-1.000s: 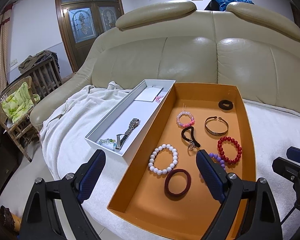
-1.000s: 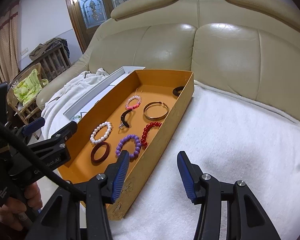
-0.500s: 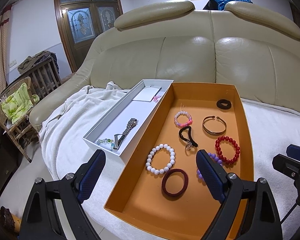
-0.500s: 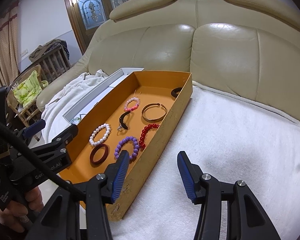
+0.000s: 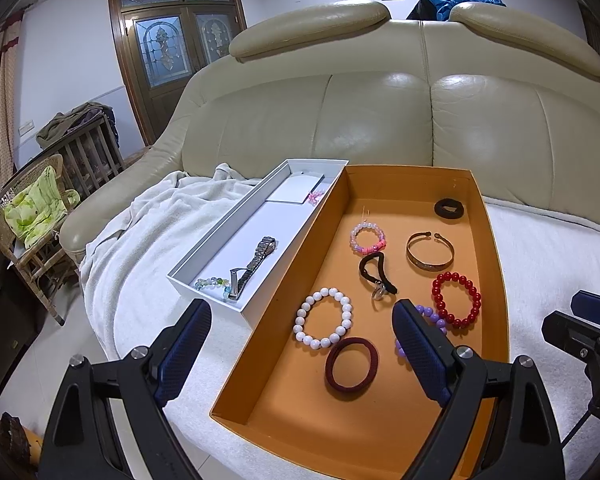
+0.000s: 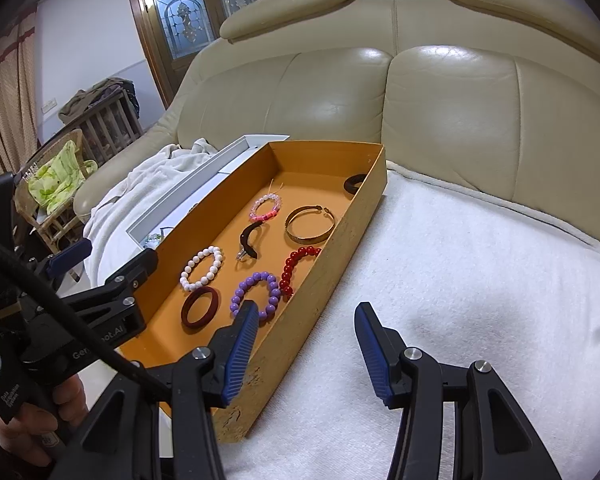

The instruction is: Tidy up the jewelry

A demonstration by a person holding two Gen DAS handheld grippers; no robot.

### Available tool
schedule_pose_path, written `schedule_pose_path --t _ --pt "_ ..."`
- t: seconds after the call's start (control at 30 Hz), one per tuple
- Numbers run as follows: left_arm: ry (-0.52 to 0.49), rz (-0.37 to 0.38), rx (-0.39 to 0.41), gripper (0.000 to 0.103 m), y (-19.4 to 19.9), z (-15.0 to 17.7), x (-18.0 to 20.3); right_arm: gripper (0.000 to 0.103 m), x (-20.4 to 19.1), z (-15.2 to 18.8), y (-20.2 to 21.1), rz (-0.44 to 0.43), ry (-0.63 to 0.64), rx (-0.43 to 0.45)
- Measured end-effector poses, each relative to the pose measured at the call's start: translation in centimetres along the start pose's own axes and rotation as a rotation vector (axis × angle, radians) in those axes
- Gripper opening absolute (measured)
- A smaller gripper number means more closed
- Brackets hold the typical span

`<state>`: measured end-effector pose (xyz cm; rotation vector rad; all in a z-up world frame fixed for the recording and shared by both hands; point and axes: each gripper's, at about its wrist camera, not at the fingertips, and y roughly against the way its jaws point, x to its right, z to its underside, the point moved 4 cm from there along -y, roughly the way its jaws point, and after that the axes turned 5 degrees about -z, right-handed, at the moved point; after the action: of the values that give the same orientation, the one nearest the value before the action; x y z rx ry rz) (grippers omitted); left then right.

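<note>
An orange box (image 5: 496, 264) on the towel-covered sofa seat holds several pieces: a white bead bracelet (image 5: 324, 323), a maroon ring band (image 5: 352, 364), a purple bead bracelet (image 6: 256, 294), a red bead bracelet (image 5: 456, 300), a gold cuff (image 5: 430, 250), a pink bead bracelet (image 5: 367, 236) and black hair ties. A white box (image 5: 204, 258) to its left holds a metal watch (image 5: 254, 266) and a pale bead bracelet (image 5: 212, 282). My left gripper (image 5: 302, 334) is open and empty above the orange box's near end. My right gripper (image 6: 306, 336) is open and empty, straddling the box's right wall.
A beige leather sofa back (image 5: 380, 112) rises behind the boxes. A white towel (image 6: 480, 280) covers the seat to the right of the orange box. A wicker chair (image 5: 32, 216) and a wooden door (image 5: 172, 52) stand at the far left.
Both views have shifted slightly; the boxes sit a little lower and closer to my left gripper. Both grippers stay open and nothing in the boxes has moved.
</note>
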<state>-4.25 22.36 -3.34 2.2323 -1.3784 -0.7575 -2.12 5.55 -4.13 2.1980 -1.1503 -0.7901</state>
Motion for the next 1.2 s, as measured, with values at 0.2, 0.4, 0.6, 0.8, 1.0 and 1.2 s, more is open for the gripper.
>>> schedule_pose_path --t 0.2,0.4,0.6,0.8,1.0,1.2 --pt "0.003 -0.003 0.000 0.092 0.0 0.0 -0.1 0.054 -0.3 0.1 -0.1 -0.002 0.003 0.002" --pt "0.006 -0.005 -0.002 0.092 -0.1 -0.1 -0.3 0.054 -0.5 0.0 -0.2 -0.007 0.003 0.005" --pt "0.012 -0.006 -0.005 0.092 -0.2 0.0 -0.5 0.054 -0.6 0.0 -0.3 -0.007 0.004 0.005" --pt "0.021 -0.007 -0.009 0.092 -0.3 0.1 -0.6 0.054 -1.0 0.0 -0.6 -0.009 0.009 -0.003" --pt "0.026 -0.010 -0.011 0.092 -0.4 0.1 -0.9 0.055 -1.2 0.1 -0.8 -0.008 0.015 -0.004" --pt "0.027 -0.011 -0.013 0.092 -0.4 0.1 -1.1 0.055 -1.4 0.0 -1.0 -0.010 0.015 -0.005"
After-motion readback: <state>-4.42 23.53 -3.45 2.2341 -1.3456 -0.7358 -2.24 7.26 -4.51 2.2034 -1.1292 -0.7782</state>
